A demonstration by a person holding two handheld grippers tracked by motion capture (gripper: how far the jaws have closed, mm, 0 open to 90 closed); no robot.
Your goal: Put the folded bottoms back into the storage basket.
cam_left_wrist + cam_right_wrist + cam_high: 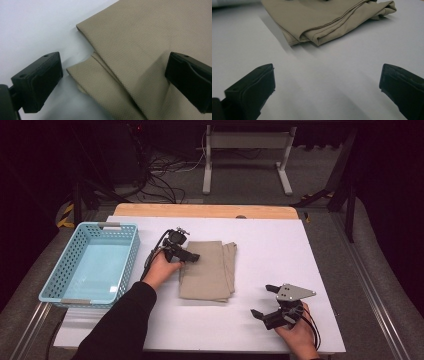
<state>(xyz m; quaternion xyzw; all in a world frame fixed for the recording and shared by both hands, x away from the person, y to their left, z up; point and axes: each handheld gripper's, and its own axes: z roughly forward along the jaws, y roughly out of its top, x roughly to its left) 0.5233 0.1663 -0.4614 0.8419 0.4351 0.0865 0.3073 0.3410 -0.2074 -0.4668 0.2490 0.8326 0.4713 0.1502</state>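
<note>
With both sets of jaws spread wide and empty, I see my left gripper [192, 256] over the folded beige cloth [207, 269] mid-table, my right gripper [265, 301] well off.

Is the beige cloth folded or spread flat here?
Folded. The beige cloth lies as a compact rectangle, and the right gripper view shows stacked layers at its near edge.

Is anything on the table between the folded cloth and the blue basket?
Nothing visible. Bare white table lies between the cloth and the basket; the left gripper is at the cloth's left edge.
</note>
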